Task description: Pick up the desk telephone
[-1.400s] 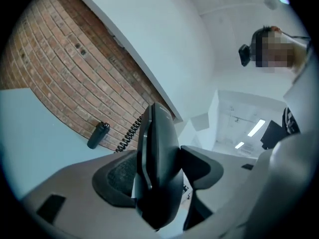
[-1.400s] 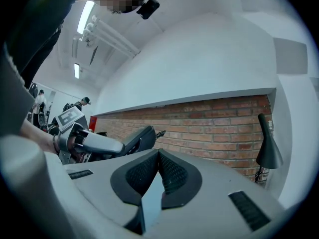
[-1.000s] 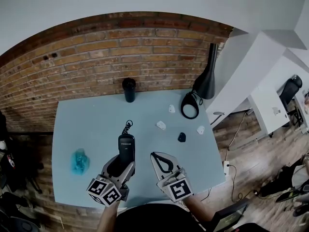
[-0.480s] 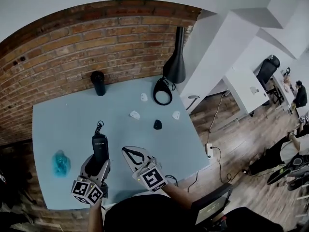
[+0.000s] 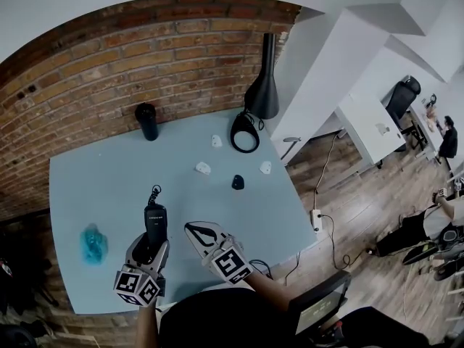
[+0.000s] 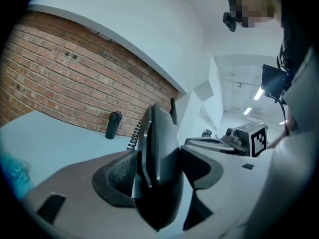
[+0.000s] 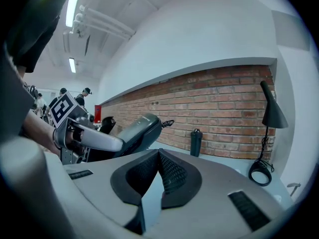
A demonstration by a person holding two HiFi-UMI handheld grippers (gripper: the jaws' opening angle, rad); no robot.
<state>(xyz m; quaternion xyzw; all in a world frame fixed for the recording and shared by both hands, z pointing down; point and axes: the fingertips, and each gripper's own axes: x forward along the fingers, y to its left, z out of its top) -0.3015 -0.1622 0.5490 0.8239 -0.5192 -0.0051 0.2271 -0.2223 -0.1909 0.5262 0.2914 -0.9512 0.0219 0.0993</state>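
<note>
Where the black plastic telephone handset [image 5: 154, 223] is: seemingly lifted off the pale blue table [image 5: 87, 187], well on the person's side of the black cylindrical flask [image 5: 148, 122].
Left gripper [image 5: 149, 249]: clamped on the handset's lower end, likely so the coiled cord [image 5: 154, 192] trails clear.
Right gripper [image 5: 197, 232]: jaws together, empty, about as far from the flask, apparently idle.
Change: same grip; both grippers look slightly lower than a second ago.

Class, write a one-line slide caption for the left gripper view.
Left gripper clamps a black handset, coiled cord behind, brick wall beyond.
</note>
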